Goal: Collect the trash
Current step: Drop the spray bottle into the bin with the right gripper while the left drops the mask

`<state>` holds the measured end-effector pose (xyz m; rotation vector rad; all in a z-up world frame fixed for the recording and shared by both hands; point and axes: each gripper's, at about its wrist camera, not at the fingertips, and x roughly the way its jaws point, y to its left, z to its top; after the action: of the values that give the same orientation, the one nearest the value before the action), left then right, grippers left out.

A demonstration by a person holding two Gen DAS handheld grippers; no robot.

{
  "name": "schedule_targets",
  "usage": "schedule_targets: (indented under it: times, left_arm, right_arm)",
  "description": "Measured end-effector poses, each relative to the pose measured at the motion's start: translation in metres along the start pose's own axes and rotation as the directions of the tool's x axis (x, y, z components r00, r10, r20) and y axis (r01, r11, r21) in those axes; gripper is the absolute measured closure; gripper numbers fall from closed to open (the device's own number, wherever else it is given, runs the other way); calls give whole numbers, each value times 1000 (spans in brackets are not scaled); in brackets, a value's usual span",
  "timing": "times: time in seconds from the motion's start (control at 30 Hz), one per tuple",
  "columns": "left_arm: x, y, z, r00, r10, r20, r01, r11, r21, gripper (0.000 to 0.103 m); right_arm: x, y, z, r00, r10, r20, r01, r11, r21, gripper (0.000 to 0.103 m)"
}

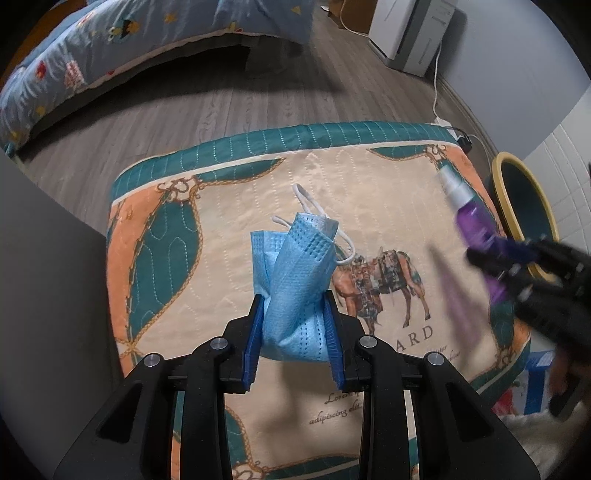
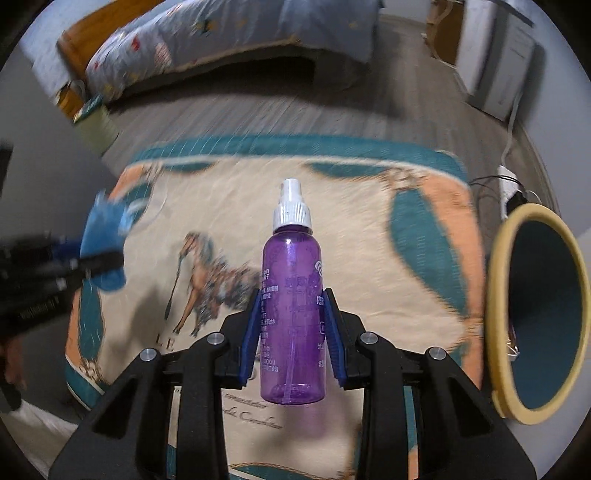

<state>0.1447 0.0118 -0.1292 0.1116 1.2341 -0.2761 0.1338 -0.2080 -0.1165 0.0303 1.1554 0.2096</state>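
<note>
My left gripper (image 1: 294, 306) is shut on a crumpled blue face mask (image 1: 295, 266) with white ear loops and holds it above a quilted mat (image 1: 229, 206) with a horse print. My right gripper (image 2: 291, 306) is shut on a purple spray bottle (image 2: 291, 295) with a white nozzle, upright above the same mat (image 2: 369, 229). In the left wrist view the bottle (image 1: 472, 221) and right gripper show blurred at the right. In the right wrist view the mask (image 2: 103, 236) shows blurred at the left. A teal bin with a yellow rim (image 2: 498, 295) stands right of the mat.
The bin also shows in the left wrist view (image 1: 500, 181). A bed with a blue patterned duvet (image 1: 92, 55) stands at the far left on the wood floor. A white appliance (image 1: 410, 33) and a power strip with cables (image 1: 458, 136) are at the back right.
</note>
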Motion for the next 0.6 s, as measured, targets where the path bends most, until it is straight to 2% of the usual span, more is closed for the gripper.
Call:
schedule_targets:
  times: [0.3,0.47,0.6]
  left_arm:
    - [1,-23,10,1000,0,18,-1,999,40,71]
    - [3,-60,21,999,-21,38,16,994,111,71]
    - [-2,-109,30,994,-79,74,64,980,187,71]
  right_arm:
    - [-51,-61,13,994,-28,104,12,988,151,71]
    - [-85,-114,10,985,-86,150,50,972,228,71]
    - [-99,-169,-1,976,-158,150,105,946,308,71]
